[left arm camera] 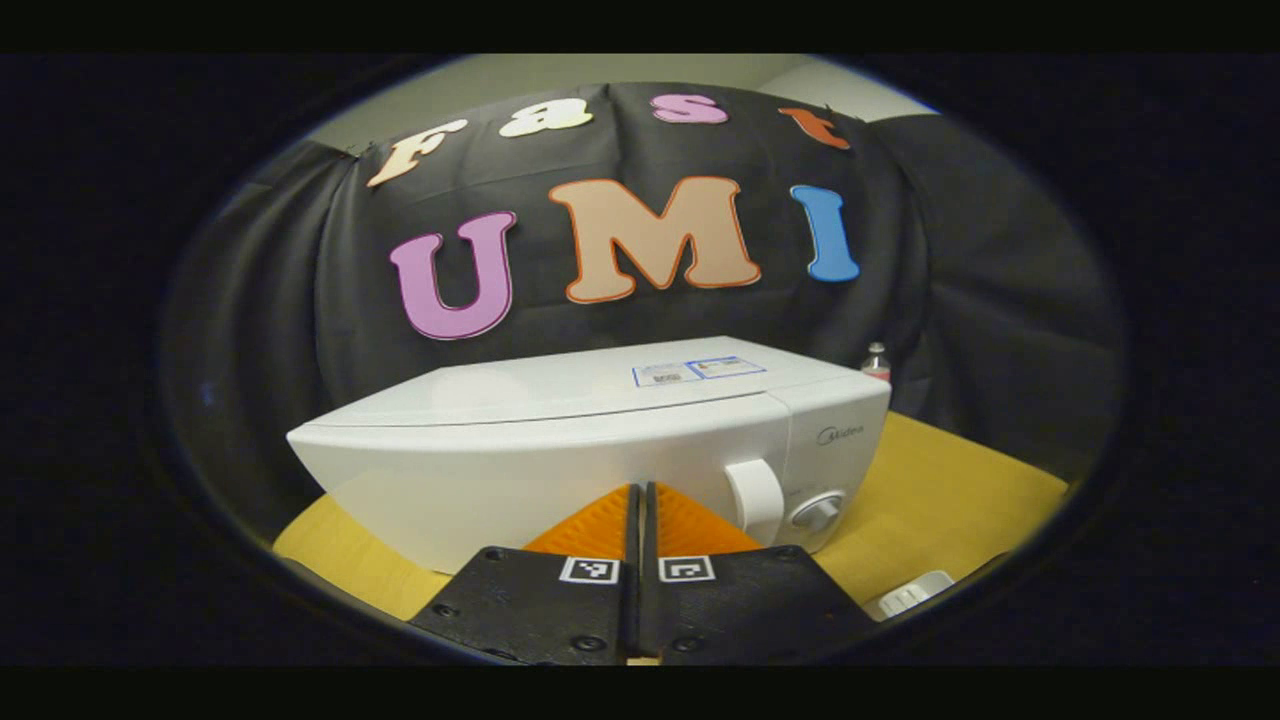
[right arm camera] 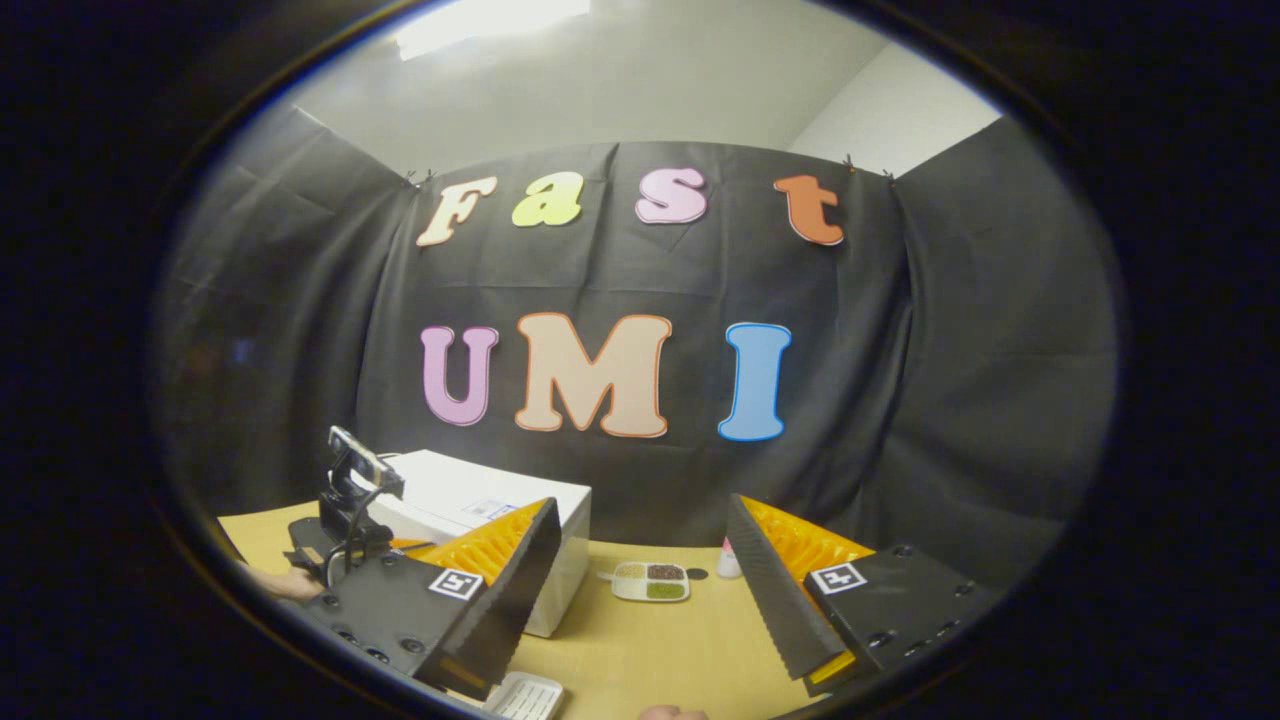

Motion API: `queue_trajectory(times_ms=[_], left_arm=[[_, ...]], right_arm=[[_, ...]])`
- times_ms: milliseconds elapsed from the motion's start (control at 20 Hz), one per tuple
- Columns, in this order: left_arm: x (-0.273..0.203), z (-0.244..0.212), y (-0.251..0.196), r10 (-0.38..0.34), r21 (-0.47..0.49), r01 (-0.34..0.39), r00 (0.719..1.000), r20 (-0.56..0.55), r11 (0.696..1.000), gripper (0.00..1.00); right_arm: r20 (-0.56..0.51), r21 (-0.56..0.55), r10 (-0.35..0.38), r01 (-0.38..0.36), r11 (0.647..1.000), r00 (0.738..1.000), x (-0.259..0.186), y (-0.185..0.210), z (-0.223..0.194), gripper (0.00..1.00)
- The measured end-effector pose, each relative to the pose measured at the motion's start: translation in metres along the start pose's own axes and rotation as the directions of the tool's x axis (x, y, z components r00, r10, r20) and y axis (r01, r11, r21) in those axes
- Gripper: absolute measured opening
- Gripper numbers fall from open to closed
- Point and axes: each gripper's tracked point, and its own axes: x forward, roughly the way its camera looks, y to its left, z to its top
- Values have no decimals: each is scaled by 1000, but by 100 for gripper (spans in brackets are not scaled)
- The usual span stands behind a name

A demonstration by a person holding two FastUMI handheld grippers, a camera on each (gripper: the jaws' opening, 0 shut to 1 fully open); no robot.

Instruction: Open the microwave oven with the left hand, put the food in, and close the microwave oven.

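microwave (left arm camera: pixel 560 450) shut, on table (left arm camera: pixel 940 480). left gripper (left arm camera: pixel 641 515) fingers pressed together, facing door; should part them, hook handle (left arm camera: pixel 755 497). right gripper (right arm camera: pixel 640 590) spread, empty; food tray (right arm camera: pixel 650 581) beyond.

microwave oven (left arm camera: pixel 600 450) | front panel | brand "Midea"; top stickers (left arm camera: pixel 698 370) unreadable

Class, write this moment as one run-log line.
microwave: door closed | left hand-held gripper: shut, empty, facing door | right hand-held gripper: open, empty | food tray: on table
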Motion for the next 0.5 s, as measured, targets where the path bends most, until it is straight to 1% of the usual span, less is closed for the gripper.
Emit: queue_trajectory(times_ms=[50, 150, 200, 250, 300, 400, 500], left_arm=[[-2, -4, 2, 5, 10, -5, 1000, -18, 1000, 0], [-12, 3, 0, -5, 11, 5, 1000, -4, 1000, 0], [-20, 11, -2, -18, -11, 18, 1000, 6, 1000, 0], [-31, 22, -6, -37, -32, 38, 999, 31, 999, 0], [-42, 35, -8, -41, -35, 43, 997, 59, 998, 0], [-66, 58, -7, -47, -16, 49, 995, 92, 999, 0], [-89, 83, -12, -89, -17, 92, 987, 134, 996, 0]], right_arm=[[-2, 1, 1, -1, 1000, 1000, -1, 0, -2, 96], [0, -4, -11, 11, 1000, 1000, -4, -2, -1, 97], [2, -3, -17, 17, 1000, 1000, -3, -5, -1, 97], [0, 0, -23, 23, 1000, 1000, -5, -4, -1, 97], [-2, 6, -30, 30, 1000, 1000, -7, -3, 0, 97], [-8, 17, -34, 35, 999, 999, -11, -1, -2, 97], [-12, 22, -36, 36, 999, 999, -12, 3, -3, 97]])
